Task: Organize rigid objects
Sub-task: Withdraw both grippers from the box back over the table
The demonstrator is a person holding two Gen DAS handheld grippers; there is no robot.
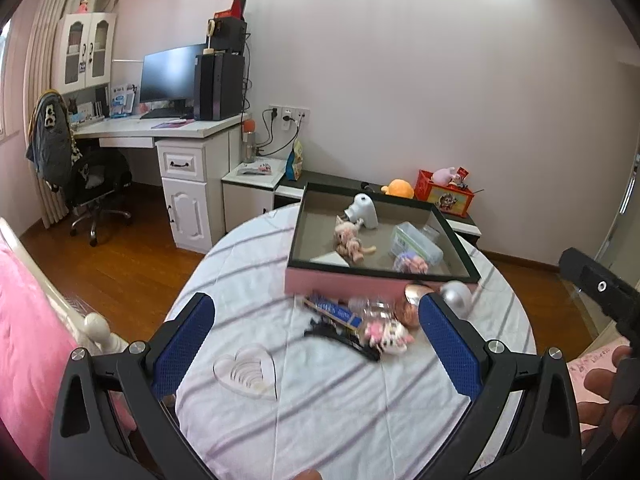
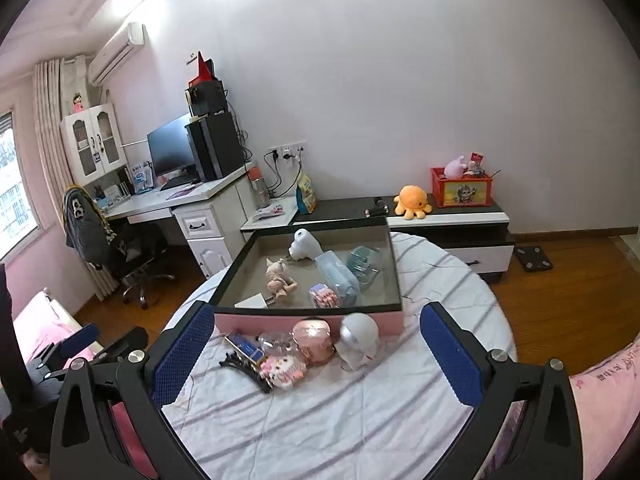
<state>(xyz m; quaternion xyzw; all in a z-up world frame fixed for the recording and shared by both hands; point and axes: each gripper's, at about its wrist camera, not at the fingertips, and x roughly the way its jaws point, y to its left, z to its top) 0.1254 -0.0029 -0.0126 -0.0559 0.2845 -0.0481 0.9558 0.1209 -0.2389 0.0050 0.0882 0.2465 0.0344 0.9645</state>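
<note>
Clear heart dish (image 1: 247, 372) in left view only; both grippers' jaws released, empty.

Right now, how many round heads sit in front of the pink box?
2: a rose-gold head against the box front, and a silver head beside it, on its right. Others could hide behind clutter.

You face pale wall (image 2: 400, 80); wood floor (image 2: 568, 300); white corner desk (image 1: 160, 130) with monitor (image 1: 172, 74); window (image 2: 16, 192) left.

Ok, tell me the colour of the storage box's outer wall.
Pink, with a dark rim: storage box, clearest in the right wrist view.
</note>
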